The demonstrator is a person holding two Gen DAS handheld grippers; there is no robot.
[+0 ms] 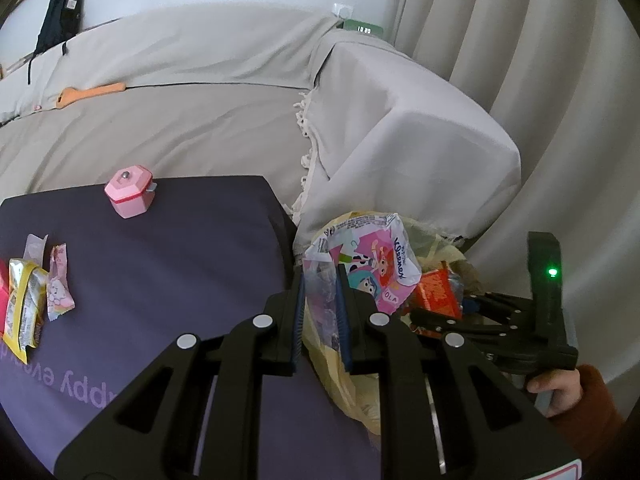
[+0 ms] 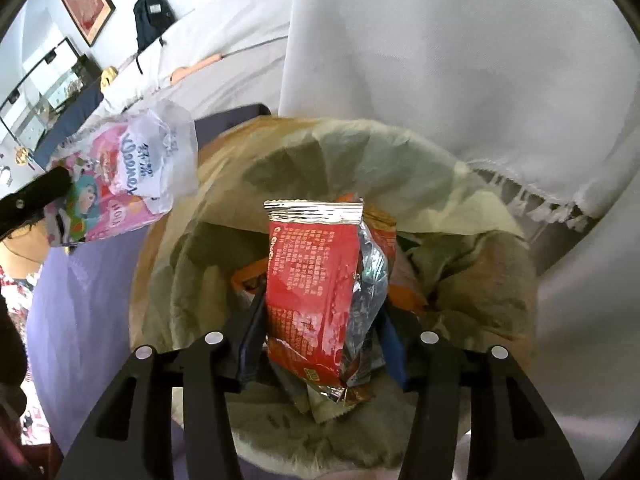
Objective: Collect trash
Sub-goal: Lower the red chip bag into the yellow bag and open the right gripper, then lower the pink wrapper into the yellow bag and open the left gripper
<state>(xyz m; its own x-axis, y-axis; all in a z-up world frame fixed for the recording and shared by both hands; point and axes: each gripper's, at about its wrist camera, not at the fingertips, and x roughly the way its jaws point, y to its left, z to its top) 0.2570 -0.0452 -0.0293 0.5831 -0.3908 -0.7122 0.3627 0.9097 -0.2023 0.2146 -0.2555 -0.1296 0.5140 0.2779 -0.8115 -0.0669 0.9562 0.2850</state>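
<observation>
The red snack wrapper point(image 2: 316, 292) stands on end between the right gripper's point(image 2: 324, 320) jaws, its long axis running away from the camera, the crimped silver seal at the far end and the torn, crumpled end near. It hangs over the open mouth of the yellowish trash bag point(image 2: 400, 160), just above other wrappers already inside. The jaws stand apart on either side of it; whether the blue pads point(image 2: 252, 336) touch the foil cannot be told, though gaps show beside the wrapper on both sides. The bag's rim spreads wide around the wrapper, with open room to the far side and right, where the grey-covered sofa arm point(image 2: 440, 60) rises close behind.

The left gripper point(image 1: 320, 300) is closed on the near-left rim of the bag together with a pink cartoon tissue packet point(image 1: 376, 268), holding the mouth up at the right edge of the dark purple table point(image 1: 180, 240). From the left wrist view the right gripper point(image 1: 476, 308) reaches in from the right, angled downward, a hand point(image 1: 560, 392) in a rust-coloured sleeve on its handle.

More wrappers point(image 1: 32, 300) lie at the table's left edge, and a small pink box point(image 1: 130, 196) sits at its far edge
</observation>
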